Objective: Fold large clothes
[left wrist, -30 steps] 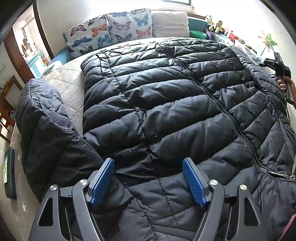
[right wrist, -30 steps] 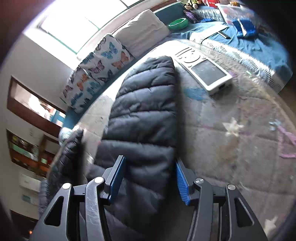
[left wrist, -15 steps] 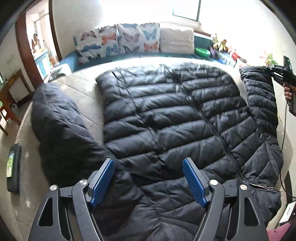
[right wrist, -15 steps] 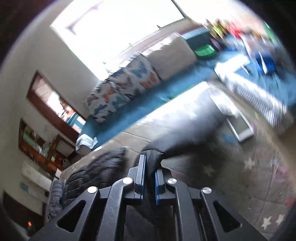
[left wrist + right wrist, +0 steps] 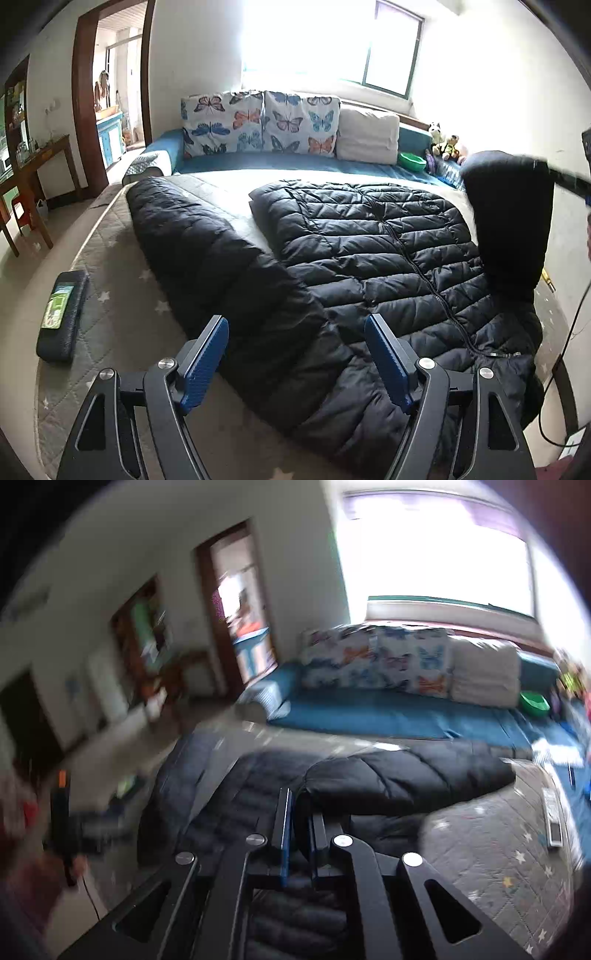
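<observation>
Jacket (image 5: pixel 388 258) flat on bed (image 5: pixel 122 295) | left gripper (image 5: pixel 295 365) jaws wide, empty | right gripper (image 5: pixel 299 834) jaws clamped on sleeve (image 5: pixel 399 779)

Grey star-print quilted bed (image 5: pixel 122 295), black puffer jacket (image 5: pixel 369 258) spread on it, dark case (image 5: pixel 61 310) near edge

Left tool (image 5: pixel 297 360) gapes wide; right tool (image 5: pixel 300 834) is pinched tight.

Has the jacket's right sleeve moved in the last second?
Yes. The sleeve, flat beside the jacket before, now hangs lifted above it, pinched by the right hand-held gripper, swinging toward the zipper.
</observation>
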A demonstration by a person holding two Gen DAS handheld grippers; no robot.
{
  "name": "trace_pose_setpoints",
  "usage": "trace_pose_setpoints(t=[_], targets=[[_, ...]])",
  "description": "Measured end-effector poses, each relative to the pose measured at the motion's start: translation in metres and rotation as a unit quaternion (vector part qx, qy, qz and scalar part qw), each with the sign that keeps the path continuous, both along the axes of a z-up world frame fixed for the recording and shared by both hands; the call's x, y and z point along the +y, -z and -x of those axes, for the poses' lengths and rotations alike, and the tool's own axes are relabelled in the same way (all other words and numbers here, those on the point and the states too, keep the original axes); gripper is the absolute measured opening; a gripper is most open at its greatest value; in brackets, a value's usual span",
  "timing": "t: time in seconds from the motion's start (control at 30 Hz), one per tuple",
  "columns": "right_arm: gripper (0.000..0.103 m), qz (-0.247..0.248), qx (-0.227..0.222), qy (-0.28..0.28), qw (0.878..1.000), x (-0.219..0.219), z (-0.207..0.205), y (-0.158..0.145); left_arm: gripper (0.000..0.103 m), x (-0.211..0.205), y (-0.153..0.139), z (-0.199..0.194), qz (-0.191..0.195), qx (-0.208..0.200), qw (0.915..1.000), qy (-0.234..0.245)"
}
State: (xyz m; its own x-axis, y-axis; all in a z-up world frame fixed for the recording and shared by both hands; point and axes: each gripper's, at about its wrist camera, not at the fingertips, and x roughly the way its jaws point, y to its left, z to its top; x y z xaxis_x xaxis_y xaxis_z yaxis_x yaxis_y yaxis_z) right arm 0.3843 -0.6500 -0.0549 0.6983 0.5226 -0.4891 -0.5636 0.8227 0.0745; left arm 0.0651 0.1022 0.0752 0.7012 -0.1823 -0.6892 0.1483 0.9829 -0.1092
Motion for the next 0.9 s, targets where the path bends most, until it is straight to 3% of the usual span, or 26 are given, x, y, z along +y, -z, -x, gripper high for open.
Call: trace_pose_setpoints(t=[0.2,0.33,0.4,0.6,0.77,0.9], targets=[[0.01,0.101,0.041,-0.068,0.992,0.077,0.048,0.073,0.081,0.022,0.002,0.023,0.012,-0.013,0.9998,0.007],[0.014,0.155,0.102,-0.095,0.978,0.099,0.061,0.131,0.081,0.023,0.001,0.028,0.02,-0.02,0.9996,0.007],[0.014,0.171,0.112,-0.096,0.974,0.099,0.068,0.145,0.081,0.024,-0.002,0.03,0.022,-0.023,0.9995,0.005],[0.032,0.135,0.139,-0.113,0.975,0.083,0.074,0.138,0.081,0.02,-0.019,0.029,0.039,-0.036,0.9986,0.006],[0.035,0.101,0.122,-0.12,0.98,0.073,0.079,0.114,0.089,-0.009,-0.031,0.031,0.049,-0.043,0.9968,0.046],[0.041,0.096,0.097,-0.039,0.99,0.04,0.047,0.105,0.089,-0.051,-0.02,0.025,0.052,-0.024,0.9935,0.098]])
